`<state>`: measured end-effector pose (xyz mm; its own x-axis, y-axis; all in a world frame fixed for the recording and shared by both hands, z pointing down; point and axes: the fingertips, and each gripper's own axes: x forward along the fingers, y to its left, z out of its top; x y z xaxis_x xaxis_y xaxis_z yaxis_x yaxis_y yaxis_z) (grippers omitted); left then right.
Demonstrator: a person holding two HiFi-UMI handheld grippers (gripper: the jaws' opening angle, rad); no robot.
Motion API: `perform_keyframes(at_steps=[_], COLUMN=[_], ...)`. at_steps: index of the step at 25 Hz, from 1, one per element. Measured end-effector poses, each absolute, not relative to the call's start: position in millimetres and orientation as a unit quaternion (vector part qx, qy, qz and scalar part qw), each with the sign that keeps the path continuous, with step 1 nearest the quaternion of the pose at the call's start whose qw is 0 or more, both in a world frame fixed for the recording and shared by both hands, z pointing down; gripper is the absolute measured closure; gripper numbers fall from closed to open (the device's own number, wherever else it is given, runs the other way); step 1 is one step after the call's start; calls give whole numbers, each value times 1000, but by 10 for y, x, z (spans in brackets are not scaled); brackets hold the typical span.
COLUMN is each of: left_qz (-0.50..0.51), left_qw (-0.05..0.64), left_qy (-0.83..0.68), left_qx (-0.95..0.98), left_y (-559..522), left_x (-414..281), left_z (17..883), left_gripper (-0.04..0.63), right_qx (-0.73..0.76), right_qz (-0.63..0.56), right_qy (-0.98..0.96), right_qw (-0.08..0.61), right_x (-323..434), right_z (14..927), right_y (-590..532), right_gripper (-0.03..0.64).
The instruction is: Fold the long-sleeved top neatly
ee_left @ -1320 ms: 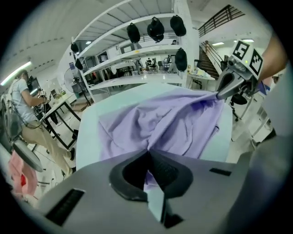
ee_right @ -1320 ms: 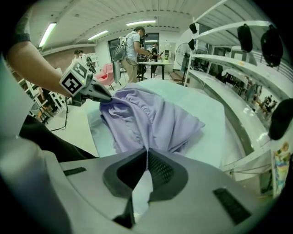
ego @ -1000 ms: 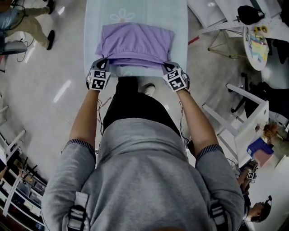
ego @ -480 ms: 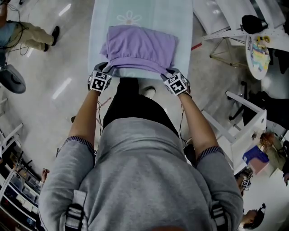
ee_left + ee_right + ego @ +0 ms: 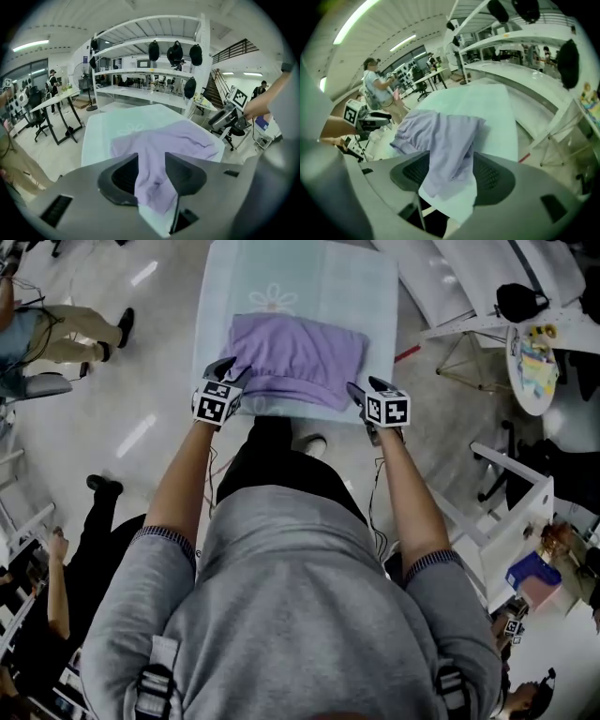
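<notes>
The purple long-sleeved top [image 5: 295,357] lies folded into a rough rectangle on the pale green table cover [image 5: 300,277], its near edge close to the table's front. My left gripper [image 5: 223,371] hovers at the top's near left corner, my right gripper [image 5: 359,393] just off its near right corner. Both sets of jaws are opening. In the left gripper view the top [image 5: 183,140] shows through the gap of the left gripper [image 5: 151,164], with the pads clear of it. The right gripper [image 5: 450,171] likewise frames the top [image 5: 440,131] without pressing on it.
White tables [image 5: 487,277] and a round table with colourful items [image 5: 531,338] stand to the right, white frames [image 5: 511,484] nearer. One person [image 5: 56,329] stands at the far left, another in black [image 5: 84,559] at the lower left. White shelving [image 5: 150,61] rises behind the table.
Both grippers have let go of the top's near edge, opened and lifted away from it. The edge now rests on the table. The right gripper has also rolled.
</notes>
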<state>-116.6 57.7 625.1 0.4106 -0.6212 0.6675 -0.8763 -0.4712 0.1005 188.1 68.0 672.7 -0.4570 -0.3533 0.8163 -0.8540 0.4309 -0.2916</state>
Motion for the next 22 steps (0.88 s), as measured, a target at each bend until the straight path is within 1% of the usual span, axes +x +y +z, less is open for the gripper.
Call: perform_keyframes(at_steps=[4, 7, 14, 22], left_qz=[287, 281, 276, 274], left_qw=[201, 203, 220, 237], left_qy=[-436, -420, -388, -377], left_qx=[829, 839, 851, 853], left_y=[236, 43, -160, -232], left_x=[-871, -607, -110, 26], left_z=[6154, 6129, 6252, 6393], left_gripper=[394, 394, 394, 396], right_qx=[453, 475, 486, 484], right_qz=[414, 436, 465, 454], right_qy=[-734, -711, -676, -657], right_qw=[292, 282, 300, 358], right_x=[2007, 2055, 2090, 2013], right_z=[6746, 6898, 7269, 7541], right_y=[468, 332, 229, 269], right_gripper=[302, 302, 296, 298])
